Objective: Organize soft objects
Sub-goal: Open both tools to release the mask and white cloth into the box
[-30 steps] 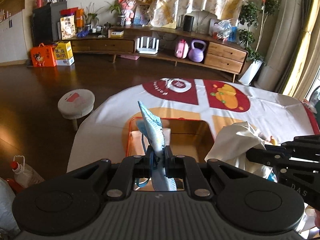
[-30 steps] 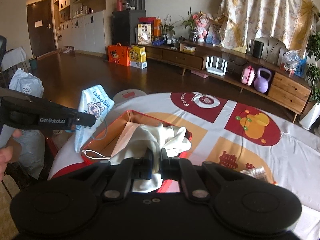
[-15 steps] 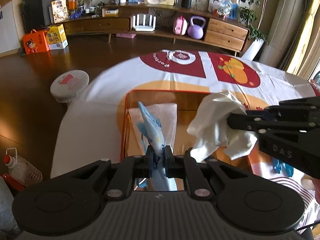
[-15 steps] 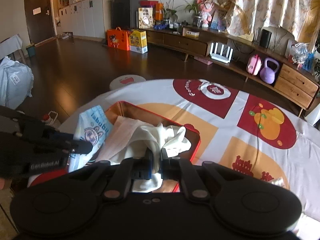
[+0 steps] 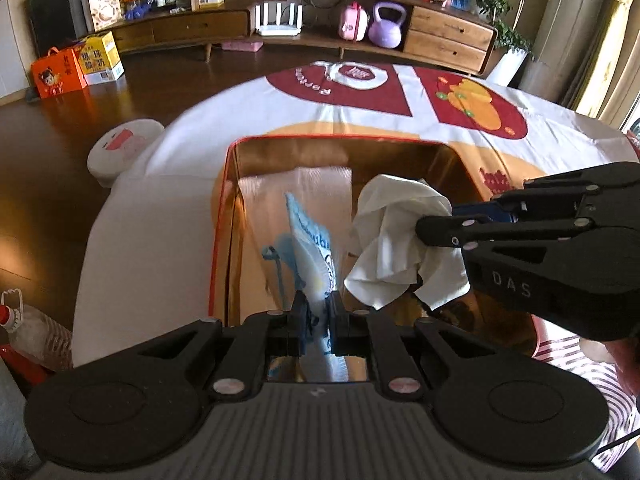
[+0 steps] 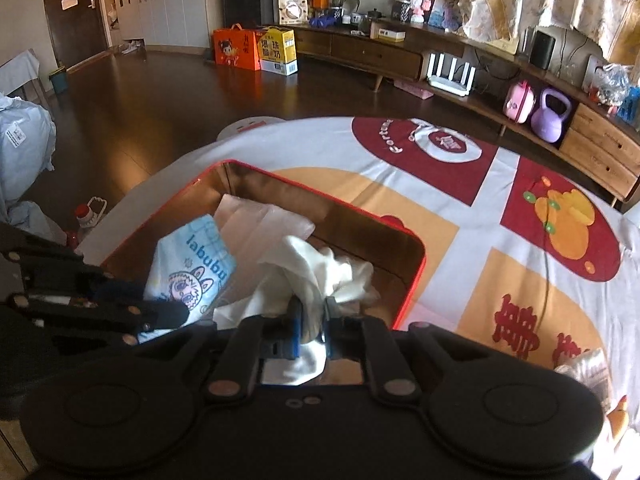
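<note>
My left gripper (image 5: 317,312) is shut on a light blue printed face mask (image 5: 312,248) and holds it inside the open orange-rimmed box (image 5: 340,142). My right gripper (image 6: 311,316) is shut on a crumpled white cloth (image 6: 320,268), also held inside the box (image 6: 416,264). In the left wrist view the right gripper (image 5: 420,230) comes in from the right with the cloth (image 5: 392,240) hanging from it. In the right wrist view the left gripper (image 6: 176,316) sits at the left with the mask (image 6: 192,268). A flat white folded cloth (image 5: 296,192) lies on the box floor.
The box stands at the near left edge of a round table with a white, red and orange cloth (image 5: 460,92). A round stool (image 5: 120,148) and a plastic bottle (image 5: 24,328) stand on the dark floor to the left. A long wooden sideboard (image 5: 320,24) runs along the far wall.
Both grippers have moved forward and down, carrying the mask and the white cloth from above the box rim into the box. Both stay shut.
</note>
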